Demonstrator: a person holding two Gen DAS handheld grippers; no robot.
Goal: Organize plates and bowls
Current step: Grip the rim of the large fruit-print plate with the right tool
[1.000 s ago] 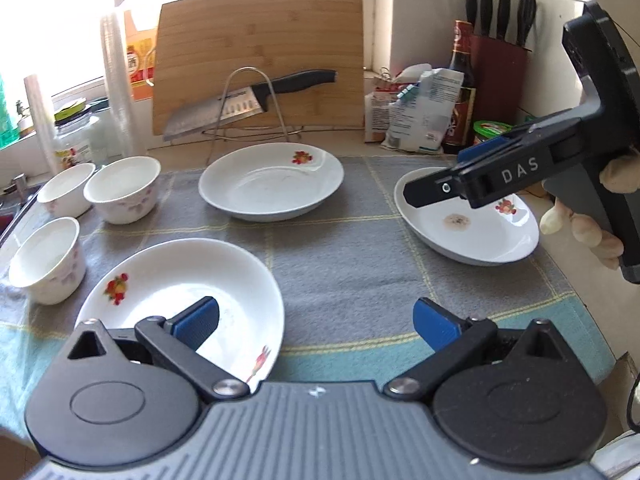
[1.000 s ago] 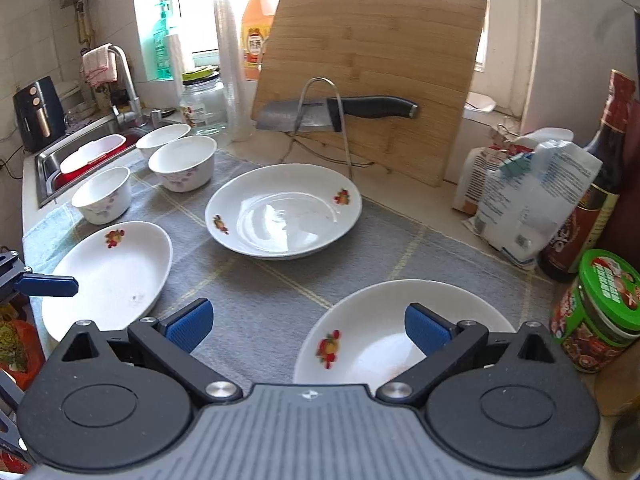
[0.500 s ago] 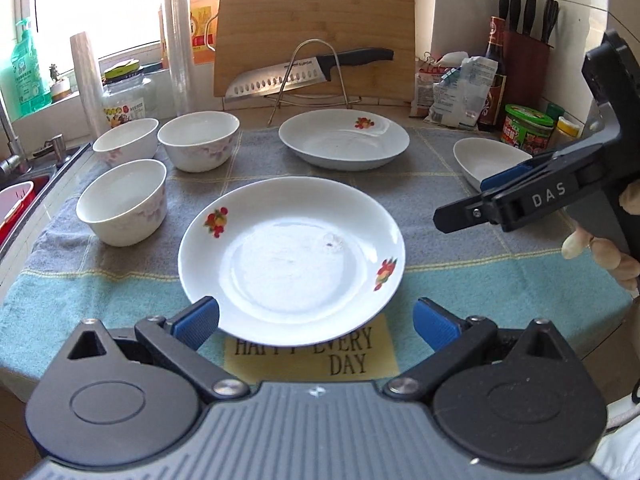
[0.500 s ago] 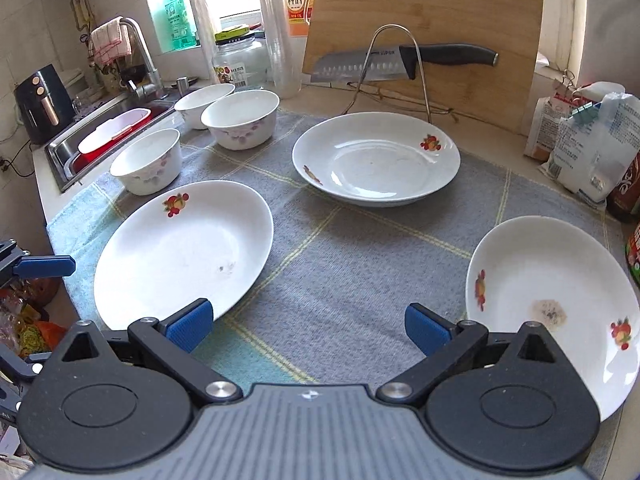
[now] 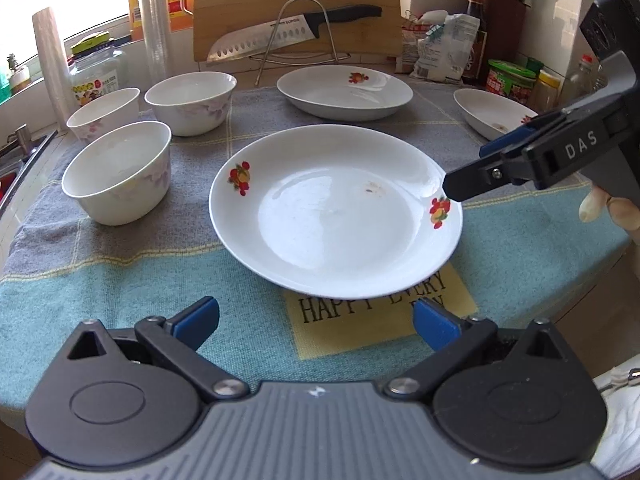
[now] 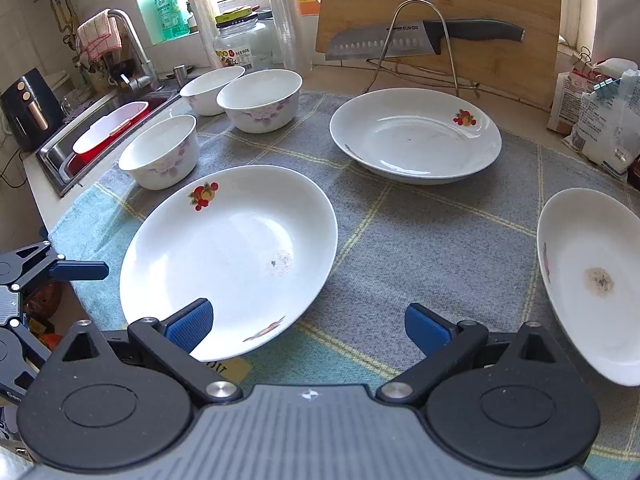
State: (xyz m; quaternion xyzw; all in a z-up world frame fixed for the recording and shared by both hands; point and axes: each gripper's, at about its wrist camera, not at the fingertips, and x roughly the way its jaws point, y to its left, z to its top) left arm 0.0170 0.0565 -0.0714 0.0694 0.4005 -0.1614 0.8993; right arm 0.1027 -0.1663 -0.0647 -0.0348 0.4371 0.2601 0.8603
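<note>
Three white plates with fruit prints lie apart on a grey-blue cloth [image 5: 120, 272]: a near plate [image 5: 336, 212] [image 6: 228, 252], a far plate [image 5: 344, 92] [image 6: 416, 136] and a right plate [image 5: 492, 116] [image 6: 592, 280]. Three white bowls stand at the left: near [image 5: 118, 172] [image 6: 160, 150], middle [image 5: 190, 102] [image 6: 260, 100], far [image 5: 104, 112] [image 6: 210, 88]. My left gripper [image 5: 316, 320] is open and empty, just before the near plate's front rim. My right gripper [image 6: 308, 330] is open and empty, its left finger over the near plate's right rim.
A knife [image 6: 424, 38] rests on a wire stand before a bamboo cutting board [image 6: 440, 8] at the back. Bags, jars and a bottle [image 5: 476, 32] line the right back. A sink [image 6: 104, 132] lies to the left. The counter edge runs along the front.
Both grippers swung left and drew back toward the counter's front edge. The near plate now sits centred before the left gripper, and the right gripper has come to that plate's right rim.
</note>
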